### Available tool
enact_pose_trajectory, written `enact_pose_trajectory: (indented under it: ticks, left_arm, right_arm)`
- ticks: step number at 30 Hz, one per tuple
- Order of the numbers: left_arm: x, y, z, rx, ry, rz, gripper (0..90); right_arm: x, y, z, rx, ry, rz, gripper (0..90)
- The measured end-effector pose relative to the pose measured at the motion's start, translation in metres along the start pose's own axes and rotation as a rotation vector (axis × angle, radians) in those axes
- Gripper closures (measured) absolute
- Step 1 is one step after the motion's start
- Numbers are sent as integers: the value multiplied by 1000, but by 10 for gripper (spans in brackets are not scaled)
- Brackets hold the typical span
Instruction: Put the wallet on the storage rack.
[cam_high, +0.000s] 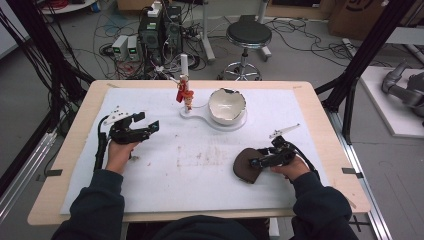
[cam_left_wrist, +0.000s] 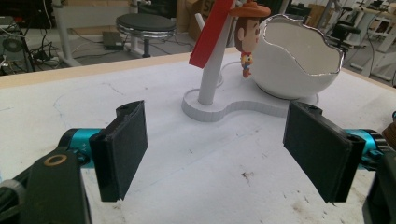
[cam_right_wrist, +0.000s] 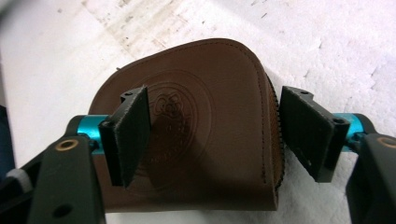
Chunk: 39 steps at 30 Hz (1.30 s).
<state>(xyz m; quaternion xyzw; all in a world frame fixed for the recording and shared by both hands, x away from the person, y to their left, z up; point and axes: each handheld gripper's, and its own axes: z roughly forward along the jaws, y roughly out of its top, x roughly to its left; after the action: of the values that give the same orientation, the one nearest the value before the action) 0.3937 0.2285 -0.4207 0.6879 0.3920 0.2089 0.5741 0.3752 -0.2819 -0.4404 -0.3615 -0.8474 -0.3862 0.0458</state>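
Note:
A brown leather pouch (cam_high: 243, 169) with a round embossed mark and a zip edge lies flat on the white mat at the front right. My right gripper (cam_high: 256, 161) hovers low over the pouch (cam_right_wrist: 210, 140), open (cam_right_wrist: 212, 100), one jaw above the leather and the other at the zip side. My left gripper (cam_high: 150, 127) is open at the left of the mat, holding nothing, and faces a white stand (cam_left_wrist: 212, 109). A cowboy figure (cam_left_wrist: 246, 35) and a red tag (cam_left_wrist: 210, 35) hang on the stand beside a white broken-egg bowl (cam_left_wrist: 299, 60).
The stand's base (cam_high: 197, 115) and bowl (cam_high: 226, 106) sit at the back middle of the mat (cam_high: 200, 170). The wooden table edge (cam_high: 75, 125) frames the mat. Beyond the table are a stool (cam_high: 248, 35), computer boxes (cam_high: 160, 30) and floor cables.

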Motion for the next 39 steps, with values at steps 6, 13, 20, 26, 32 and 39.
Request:
enact_pose_trajectory:
  ticks: [6,13,20,26,32,39]
  left_arm:
    - [-3,0,3,5,-14,-2,223]
    - [-7,2,8,6,-32,-13,223]
    - [-28,4,28,43,-127,-21,225]
    - [-51,0,55,109,-223,-37,228]
    - [-69,-9,74,181,-331,-17,230]
    - [-101,-11,97,216,-505,6,233]
  right_arm:
    - [10,2,-1,-18,-65,-112,340]
    - [22,13,7,-54,-157,-194,370]
    - [37,30,19,-80,-236,-307,407]
    - [38,32,20,-115,-236,-326,476]
    - [38,33,14,-153,-222,-350,559]
    - [41,33,10,-180,-215,-378,593]
